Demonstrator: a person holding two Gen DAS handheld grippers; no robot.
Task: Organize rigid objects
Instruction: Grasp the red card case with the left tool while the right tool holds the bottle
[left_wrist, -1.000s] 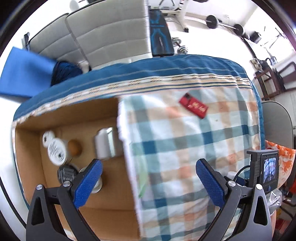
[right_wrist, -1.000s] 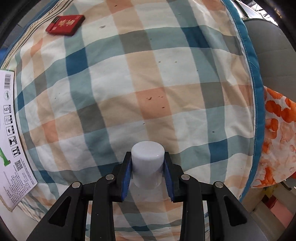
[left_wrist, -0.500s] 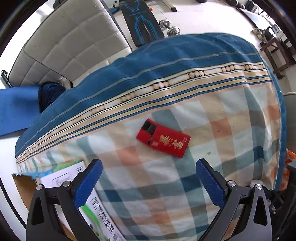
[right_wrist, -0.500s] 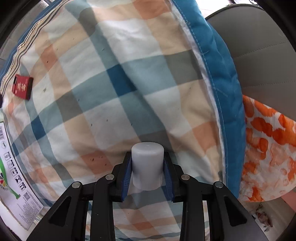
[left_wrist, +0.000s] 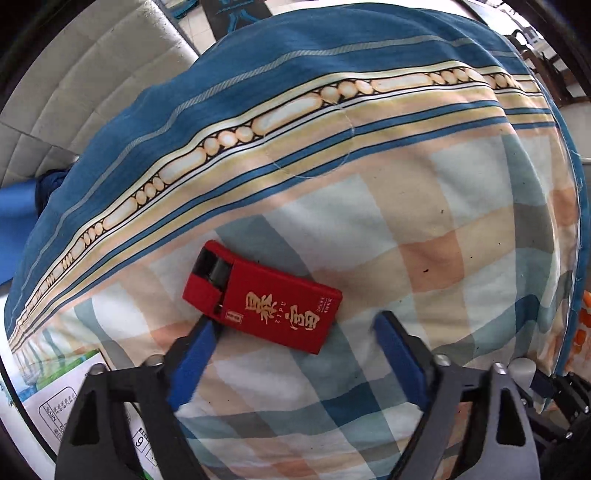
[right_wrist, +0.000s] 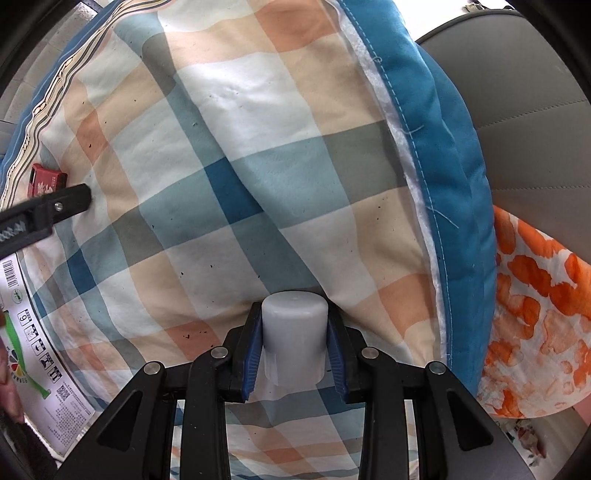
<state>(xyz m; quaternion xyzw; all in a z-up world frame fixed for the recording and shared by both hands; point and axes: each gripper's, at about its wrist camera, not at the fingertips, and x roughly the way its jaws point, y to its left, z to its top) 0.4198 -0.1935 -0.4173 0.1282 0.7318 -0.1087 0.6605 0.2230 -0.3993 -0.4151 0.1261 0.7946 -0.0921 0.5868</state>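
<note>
A flat red box (left_wrist: 264, 295) with gold characters lies on the checked cloth (left_wrist: 424, 229). My left gripper (left_wrist: 295, 325) is open, its blue pads just short of the box, the left pad touching the box's near corner. In the right wrist view the box (right_wrist: 46, 180) shows small at the far left with a left gripper finger (right_wrist: 55, 208) over it. My right gripper (right_wrist: 294, 345) is shut on a white cylindrical bottle cap (right_wrist: 294, 332), held above the cloth.
A printed cardboard box flap (left_wrist: 66, 398) lies at the lower left, also in the right wrist view (right_wrist: 33, 354). A grey chair (right_wrist: 517, 110) and an orange-patterned cloth (right_wrist: 535, 314) stand past the cloth's blue right edge. A quilted white cushion (left_wrist: 74, 92) is behind.
My left gripper moved from over the open carton to the red box and closed in on it, still open. My right gripper kept its hold on the white bottle and drifted toward the cloth's right edge.
</note>
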